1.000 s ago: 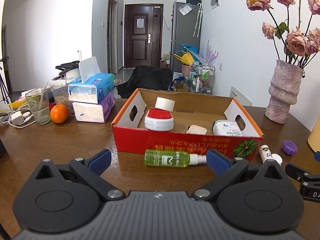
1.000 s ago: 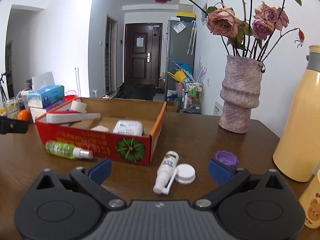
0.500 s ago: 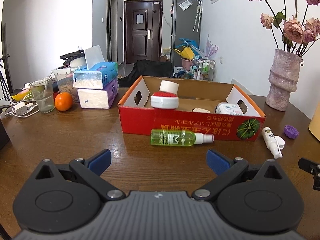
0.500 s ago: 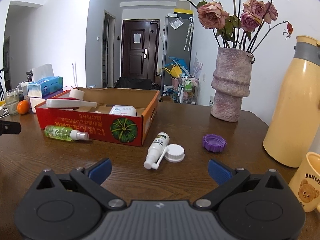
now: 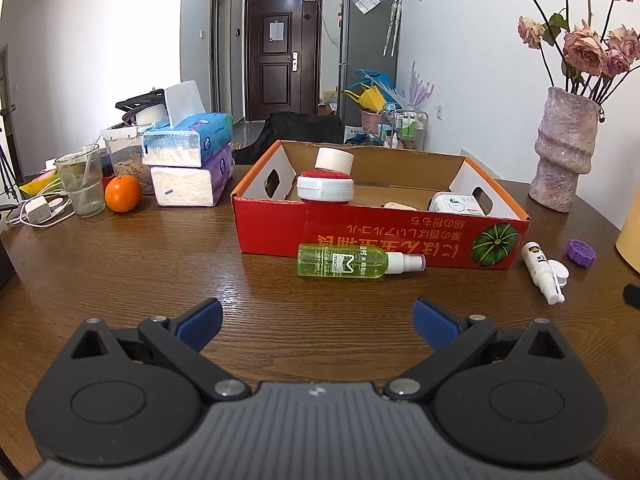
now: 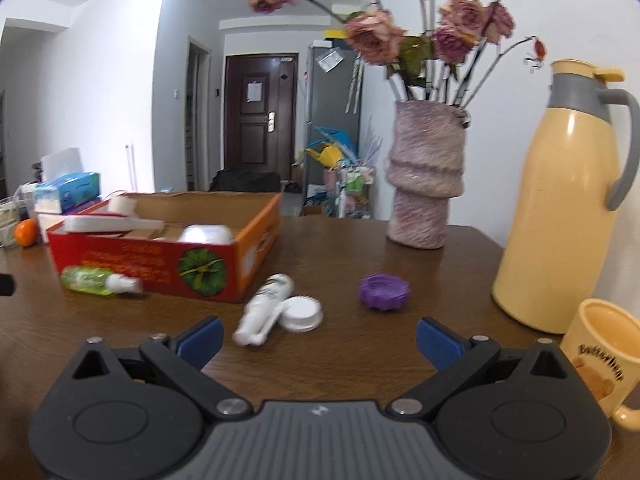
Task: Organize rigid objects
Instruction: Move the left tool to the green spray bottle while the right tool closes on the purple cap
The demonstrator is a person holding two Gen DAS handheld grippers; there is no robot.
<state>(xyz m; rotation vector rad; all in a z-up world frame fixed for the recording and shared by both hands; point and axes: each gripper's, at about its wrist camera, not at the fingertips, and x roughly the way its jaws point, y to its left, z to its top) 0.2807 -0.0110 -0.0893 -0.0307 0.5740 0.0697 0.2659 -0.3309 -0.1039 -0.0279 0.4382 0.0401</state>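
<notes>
While on worktop (image 5: 120,280):
Left gripper (image 5: 316,316): jaws spread, green bottle (image 5: 344,266) ahead, apart.
Right gripper (image 6: 318,338): jaws spread, white bottle (image 6: 264,308) ahead-left.

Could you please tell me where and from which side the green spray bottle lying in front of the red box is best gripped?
Probably from above, across the middle of the green spray bottle. It lies on its side along the red box, so fingers closing front-to-back span its narrow round body; the thin white nozzle offers less hold.

Ahead of our left gripper (image 5: 316,316): bare table (image 5: 160,276) up to the green bottle (image 5: 344,265) against the box (image 5: 360,236).
Ahead of our right gripper (image 6: 318,338): white bottle (image 6: 266,306), white cap (image 6: 301,313), purple cap (image 6: 383,291).
Right side: flask (image 6: 560,216) and mug (image 6: 600,356) block us.
</notes>
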